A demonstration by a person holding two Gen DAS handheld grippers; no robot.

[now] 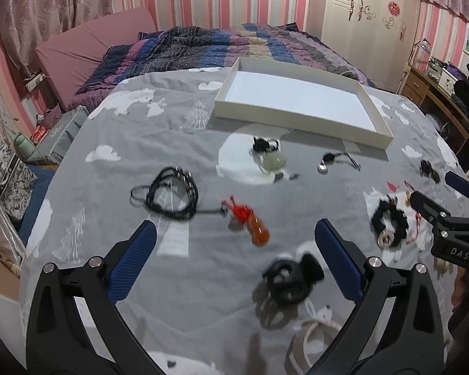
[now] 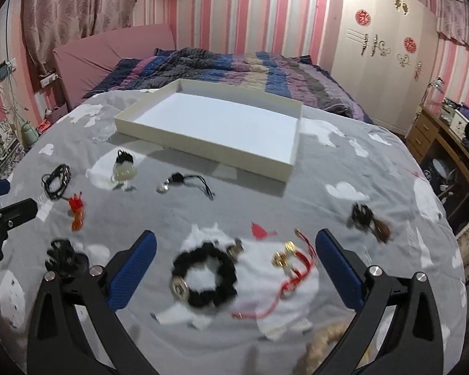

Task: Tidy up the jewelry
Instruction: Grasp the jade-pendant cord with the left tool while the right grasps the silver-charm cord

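Jewelry lies scattered on a grey bedspread (image 1: 178, 297). An empty white tray (image 1: 300, 100) sits at the far side; it also shows in the right wrist view (image 2: 222, 125). My left gripper (image 1: 234, 234) is open above an orange pendant on red cord (image 1: 253, 228) and a black knotted piece (image 1: 289, 281). A black cord necklace (image 1: 168, 193) lies to the left. My right gripper (image 2: 234, 247) is open above a black bead bracelet (image 2: 206, 276) and a gold charm on red cord (image 2: 286, 257). Both grippers are empty.
A pale green pendant (image 1: 273, 161), a silver charm on black cord (image 1: 328, 162) and a dark brown pendant (image 2: 370, 220) also lie on the spread. A striped quilt (image 1: 222, 47) is behind the tray. A wardrobe (image 2: 387, 56) and desk (image 2: 444, 143) stand right.
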